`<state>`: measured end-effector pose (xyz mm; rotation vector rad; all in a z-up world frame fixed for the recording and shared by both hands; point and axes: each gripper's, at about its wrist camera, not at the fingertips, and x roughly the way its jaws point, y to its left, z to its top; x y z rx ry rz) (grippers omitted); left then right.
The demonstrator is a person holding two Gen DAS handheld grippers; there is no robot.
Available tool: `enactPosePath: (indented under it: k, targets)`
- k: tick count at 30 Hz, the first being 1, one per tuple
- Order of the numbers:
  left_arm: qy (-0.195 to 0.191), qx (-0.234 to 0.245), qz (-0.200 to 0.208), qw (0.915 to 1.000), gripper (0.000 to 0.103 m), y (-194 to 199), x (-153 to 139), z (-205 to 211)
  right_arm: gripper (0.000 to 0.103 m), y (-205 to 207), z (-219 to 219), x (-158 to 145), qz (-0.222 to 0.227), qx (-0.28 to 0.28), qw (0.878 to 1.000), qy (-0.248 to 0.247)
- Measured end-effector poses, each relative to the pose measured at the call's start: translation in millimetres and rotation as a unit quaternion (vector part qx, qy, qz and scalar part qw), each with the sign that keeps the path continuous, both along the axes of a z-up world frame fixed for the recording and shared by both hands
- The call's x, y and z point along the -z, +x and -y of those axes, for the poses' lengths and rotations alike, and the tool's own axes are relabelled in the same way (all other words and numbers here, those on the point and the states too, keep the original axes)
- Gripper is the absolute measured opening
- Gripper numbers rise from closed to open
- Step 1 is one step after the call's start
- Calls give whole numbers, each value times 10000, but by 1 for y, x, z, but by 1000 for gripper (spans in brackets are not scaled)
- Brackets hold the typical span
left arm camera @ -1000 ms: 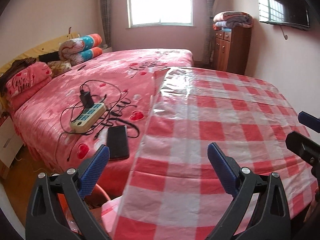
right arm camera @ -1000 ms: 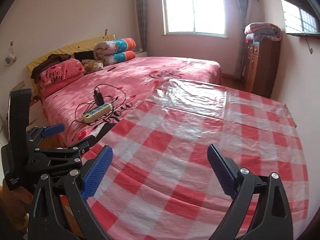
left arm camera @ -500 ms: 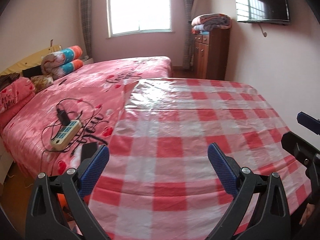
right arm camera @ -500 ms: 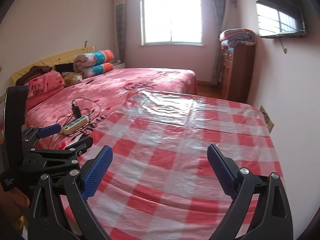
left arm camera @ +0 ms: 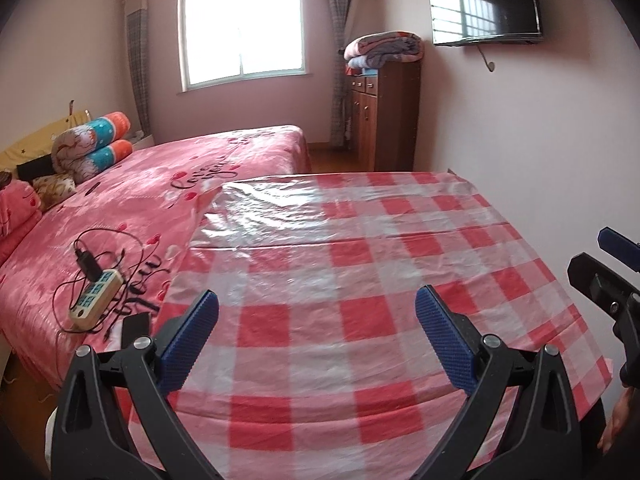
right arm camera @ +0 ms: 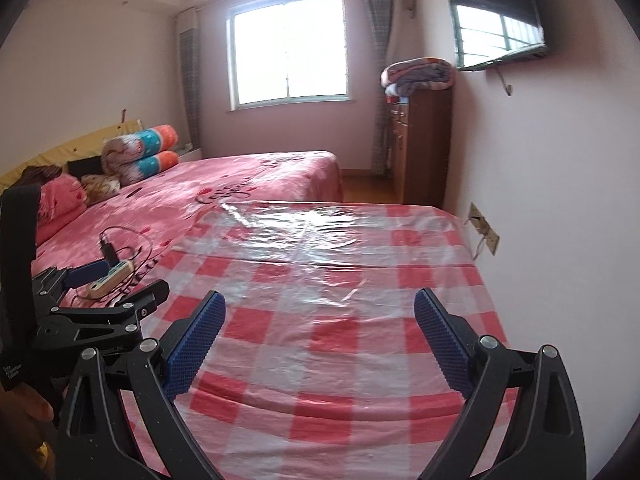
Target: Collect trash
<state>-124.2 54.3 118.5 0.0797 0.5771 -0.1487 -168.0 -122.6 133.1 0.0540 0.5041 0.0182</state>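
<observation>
Red-and-white checked plastic tablecloth (left arm camera: 360, 280) now fills less of both views than a second ago, since both cameras have tilted up toward the bright window (left arm camera: 240, 24). The left gripper (left arm camera: 316, 320) and right gripper (right arm camera: 318, 322) hang spread wide above the cloth, holding nothing. No trash shows on it. Only the left view shows the black phone (left arm camera: 134, 326) at the cloth's left edge; only the right shows a wall socket (right arm camera: 485, 228) (beside the cloth's far right corner). The white power strip (left arm camera: 96, 298) lies left of the cloth.

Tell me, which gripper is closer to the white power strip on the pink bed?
Left. The left gripper hangs beside the white power strip; the right gripper sits farther right.
</observation>
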Motion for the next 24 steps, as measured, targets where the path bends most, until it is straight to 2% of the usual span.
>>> enactPosePath:
  k: [10,24]
  targets:
    - [7,174,22,9998,99,7,-2,26,94,-6,28,-1,14,357,9993,48]
    - [-33,278,43,9996,99,8,-6,39,94,-7,39,-1,32,564,9984,-31]
